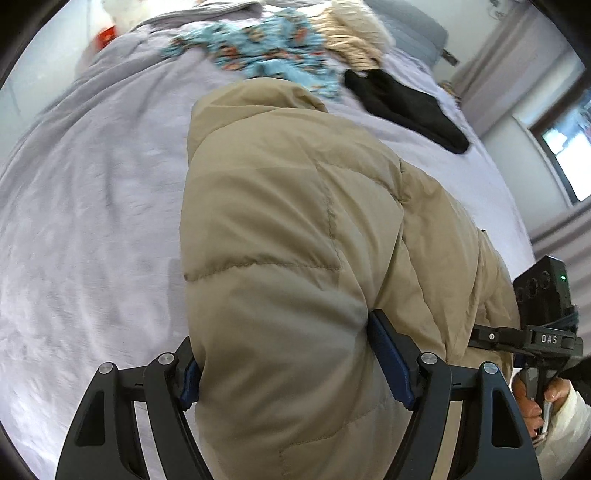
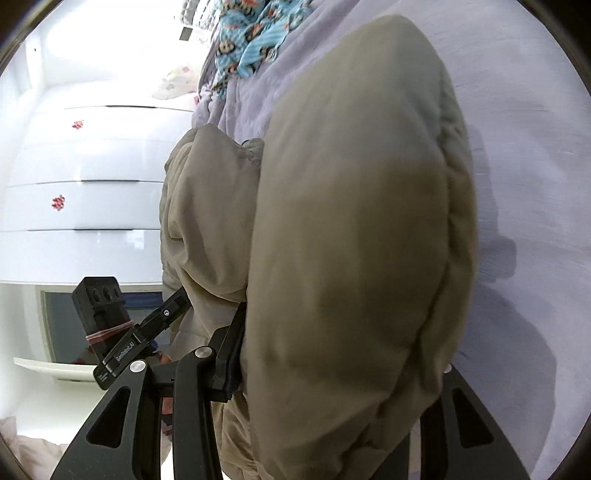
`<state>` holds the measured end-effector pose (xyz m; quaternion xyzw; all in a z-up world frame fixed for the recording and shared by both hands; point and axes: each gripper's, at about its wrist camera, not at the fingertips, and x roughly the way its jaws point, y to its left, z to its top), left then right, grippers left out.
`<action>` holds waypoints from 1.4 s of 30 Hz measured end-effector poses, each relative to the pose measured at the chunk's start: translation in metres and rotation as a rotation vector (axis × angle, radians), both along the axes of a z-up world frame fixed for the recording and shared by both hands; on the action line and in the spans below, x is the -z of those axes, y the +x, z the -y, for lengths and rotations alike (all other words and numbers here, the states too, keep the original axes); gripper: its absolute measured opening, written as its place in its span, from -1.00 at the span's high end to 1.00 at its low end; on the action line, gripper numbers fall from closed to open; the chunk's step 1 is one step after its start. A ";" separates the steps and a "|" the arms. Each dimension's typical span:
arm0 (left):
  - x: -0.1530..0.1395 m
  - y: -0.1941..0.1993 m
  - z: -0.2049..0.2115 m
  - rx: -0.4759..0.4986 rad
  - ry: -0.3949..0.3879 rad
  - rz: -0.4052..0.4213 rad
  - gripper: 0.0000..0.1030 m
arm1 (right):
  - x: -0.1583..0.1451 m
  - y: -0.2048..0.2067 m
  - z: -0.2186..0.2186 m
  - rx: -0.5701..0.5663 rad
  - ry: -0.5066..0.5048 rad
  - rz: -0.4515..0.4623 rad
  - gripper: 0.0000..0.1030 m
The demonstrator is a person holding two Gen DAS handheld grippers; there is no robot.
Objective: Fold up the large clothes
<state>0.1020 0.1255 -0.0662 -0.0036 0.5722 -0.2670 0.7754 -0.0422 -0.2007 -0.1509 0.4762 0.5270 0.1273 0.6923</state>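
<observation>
A puffy tan jacket point(image 1: 295, 236) is gripped by both tools above a bed covered with a pale lilac sheet point(image 1: 92, 206). In the left wrist view the left tool point(image 1: 295, 373) is seen clamped on a thick quilted fold of the jacket, its blue-padded fingers point(image 1: 391, 365) pressed into the fabric on either side at the bottom centre of the frame. The jacket fills the middle of that view, running up toward the top centre. At the lower right edge the right tool point(image 1: 491, 338) is seen from outside, held by a hand point(image 1: 535, 402) in a cream sleeve.

In the right wrist view the right tool point(image 2: 332, 373) is closed on a bulging roll of the same jacket point(image 2: 354, 236), which hides the right-hand finger; the left tool point(image 2: 147, 332) shows at the lower left. Behind it white drawers point(image 2: 81, 177) are visible.

Farther up the bed, a blue patterned garment point(image 1: 266, 48), a cream knit point(image 1: 354, 33) and a black garment point(image 1: 406, 107) are left lying at the top of the left wrist frame.
</observation>
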 end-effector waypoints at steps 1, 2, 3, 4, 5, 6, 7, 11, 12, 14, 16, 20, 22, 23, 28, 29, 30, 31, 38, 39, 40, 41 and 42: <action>0.010 0.007 -0.004 -0.011 0.017 -0.008 -0.51 | 0.007 0.009 -0.009 -0.007 -0.012 -0.013 0.11; 0.017 0.011 -0.007 -0.015 0.028 -0.015 -0.51 | 0.009 0.015 -0.013 -0.010 -0.020 -0.023 0.11; 0.024 0.016 -0.008 -0.019 0.037 -0.023 -0.52 | 0.013 0.020 -0.018 -0.014 -0.034 -0.036 0.11; 0.033 0.019 -0.013 -0.027 0.030 -0.029 -0.52 | 0.015 0.024 -0.025 -0.019 -0.052 -0.045 0.11; 0.038 0.020 -0.015 -0.032 0.020 -0.027 -0.52 | 0.019 0.024 -0.026 -0.022 -0.067 -0.056 0.11; 0.041 0.021 -0.016 -0.031 0.014 -0.023 -0.53 | 0.022 0.023 -0.025 -0.019 -0.071 -0.066 0.10; 0.043 0.020 -0.017 -0.028 0.010 -0.016 -0.54 | 0.027 0.022 -0.021 -0.012 -0.072 -0.082 0.09; 0.047 0.014 -0.013 -0.023 0.021 0.014 -0.57 | 0.034 0.021 -0.024 0.022 -0.094 -0.142 -0.09; 0.048 0.013 -0.011 -0.024 0.023 0.017 -0.57 | 0.029 0.014 -0.020 0.027 -0.118 -0.155 -0.09; 0.047 0.011 -0.009 -0.028 0.024 0.017 -0.57 | 0.015 0.005 -0.019 0.027 -0.182 -0.167 -0.09; 0.047 0.010 -0.008 -0.033 0.026 0.017 -0.61 | -0.004 -0.002 -0.028 0.027 -0.269 -0.180 -0.09; 0.045 0.010 -0.008 -0.042 0.027 0.015 -0.61 | -0.055 -0.019 -0.025 0.038 -0.475 -0.141 0.17; 0.045 0.010 -0.008 -0.043 0.027 0.017 -0.61 | -0.077 -0.033 -0.024 0.042 -0.533 -0.103 0.41; 0.045 0.009 -0.008 -0.043 0.030 0.019 -0.61 | -0.088 -0.039 -0.029 0.039 -0.524 -0.076 0.46; 0.045 0.009 -0.006 -0.046 0.044 0.023 -0.64 | -0.096 -0.063 -0.056 -0.063 -0.513 -0.039 0.47; 0.045 0.009 -0.006 -0.047 0.048 0.023 -0.64 | -0.086 -0.052 -0.066 -0.074 -0.506 -0.053 0.47; 0.045 0.008 -0.005 -0.046 0.050 0.022 -0.64 | -0.079 -0.047 -0.075 -0.079 -0.508 -0.078 0.47; 0.044 0.008 -0.005 -0.046 0.052 0.022 -0.64 | -0.075 -0.050 -0.078 -0.078 -0.521 -0.103 0.50; 0.025 0.000 -0.013 -0.072 0.093 0.062 -0.64 | -0.084 -0.068 -0.085 -0.096 -0.537 -0.097 0.52; 0.019 -0.005 -0.019 -0.071 0.086 0.075 -0.64 | -0.083 -0.070 -0.086 -0.109 -0.541 -0.103 0.52; 0.015 -0.010 -0.024 -0.067 0.078 0.085 -0.64 | -0.080 -0.068 -0.088 -0.115 -0.547 -0.109 0.52; 0.011 -0.017 -0.030 -0.056 0.071 0.089 -0.64 | -0.075 -0.067 -0.088 -0.118 -0.550 -0.117 0.52; 0.011 -0.025 -0.035 -0.041 0.073 0.085 -0.64 | -0.070 -0.067 -0.088 -0.113 -0.549 -0.129 0.52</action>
